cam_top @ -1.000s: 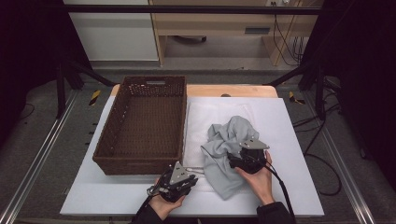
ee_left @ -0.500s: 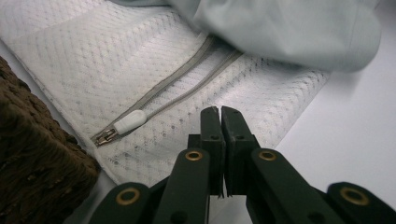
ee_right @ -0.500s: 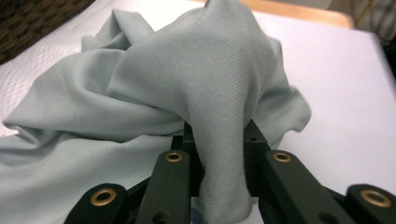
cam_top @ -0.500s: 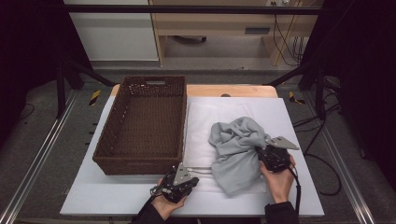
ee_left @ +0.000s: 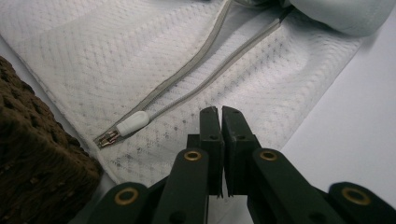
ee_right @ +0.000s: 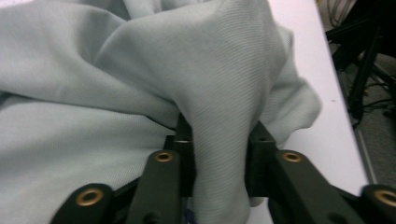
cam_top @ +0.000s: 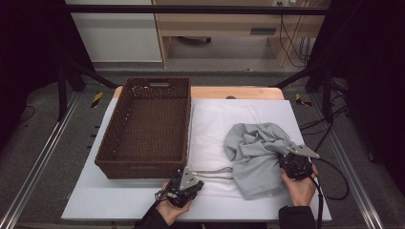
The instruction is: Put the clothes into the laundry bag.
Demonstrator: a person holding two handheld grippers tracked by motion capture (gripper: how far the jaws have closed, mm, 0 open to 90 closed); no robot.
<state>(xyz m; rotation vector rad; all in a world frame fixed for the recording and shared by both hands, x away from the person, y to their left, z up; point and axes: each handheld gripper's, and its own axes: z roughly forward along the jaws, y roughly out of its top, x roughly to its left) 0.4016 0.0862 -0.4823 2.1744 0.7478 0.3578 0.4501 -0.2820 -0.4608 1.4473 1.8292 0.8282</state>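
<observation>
A crumpled grey garment [cam_top: 255,148] lies on the right of the table, partly over a flat white mesh laundry bag [cam_top: 215,124]. My right gripper [cam_top: 282,161] is shut on a fold of the garment [ee_right: 116,70]. The cloth fills the gap between the jaws [ee_right: 219,135], which have just been opening a little. My left gripper [cam_top: 199,180] rests at the front of the table with its jaws shut [ee_left: 222,116] over the bag's mesh [ee_left: 116,60]. I cannot tell whether mesh is pinched between them. The zipper's white pull [ee_left: 133,123] lies just left of the tips.
A dark brown wicker basket [cam_top: 143,164] stands on the left half of the white table top [cam_top: 95,191], its corner [ee_left: 32,163] close to my left gripper. Dark frame legs and cables stand beyond the table's right edge [ee_right: 355,51].
My right gripper has travelled to the right with the grey garment in it, dragging the cloth off the middle of the mesh bag. The left gripper has stayed put.
</observation>
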